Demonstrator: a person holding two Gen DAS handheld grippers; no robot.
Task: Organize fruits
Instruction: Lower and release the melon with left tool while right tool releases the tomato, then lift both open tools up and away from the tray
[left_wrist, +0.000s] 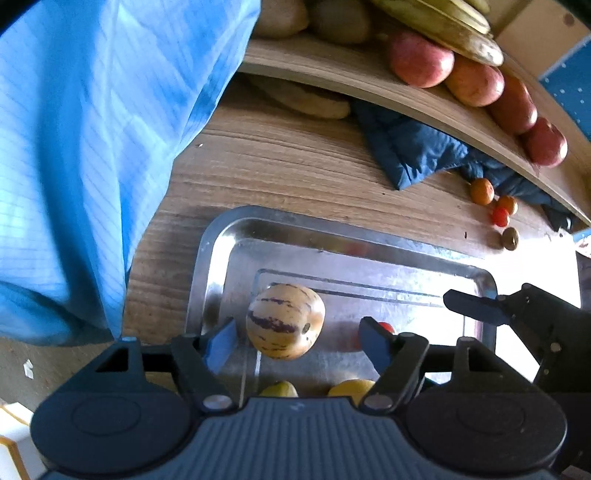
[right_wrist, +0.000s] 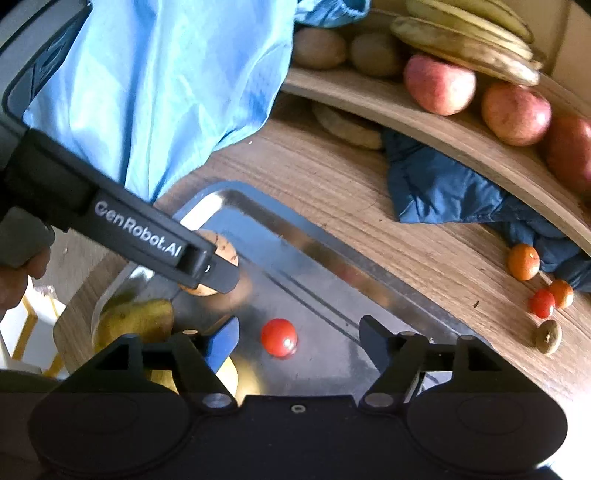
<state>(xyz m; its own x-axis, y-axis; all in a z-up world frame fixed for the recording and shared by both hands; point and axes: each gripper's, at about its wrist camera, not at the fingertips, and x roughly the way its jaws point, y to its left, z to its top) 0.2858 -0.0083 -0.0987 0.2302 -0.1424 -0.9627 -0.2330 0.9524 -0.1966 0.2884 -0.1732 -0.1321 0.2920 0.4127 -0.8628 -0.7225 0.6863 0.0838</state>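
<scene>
Between the parted jaws of the left gripper (left_wrist: 297, 341), a round cream fruit with purple streaks (left_wrist: 285, 320) is seen resting on the floor of a shiny rectangular metal tray (left_wrist: 221, 258), with neither pad touching it; the jaws are spread and hold nothing. Between the spread jaws of the right gripper (right_wrist: 297, 341), a small red cherry tomato (right_wrist: 278, 337) is seen on the same tray, likewise untouched, so that gripper is also empty. Rolling is judged the main risk: both fruits are round, the tray floor is slick, and a brush from a withdrawing pad could send either one sliding toward the raised rim. A second risk is judged in the closeness of the two tools, since a finger of the right gripper is seen just beside the left gripper's outer jaw, and a careless lift could knock them together. Beyond the jaws, open wooden tabletop (left_wrist: 295, 166) is left before a crumpled dark blue cloth (left_wrist: 417, 155) and several small orange and red fruits (left_wrist: 482, 191); a low wooden shelf edge (left_wrist: 332, 70) is seen overhanging farther out, limiting forward room.
</scene>
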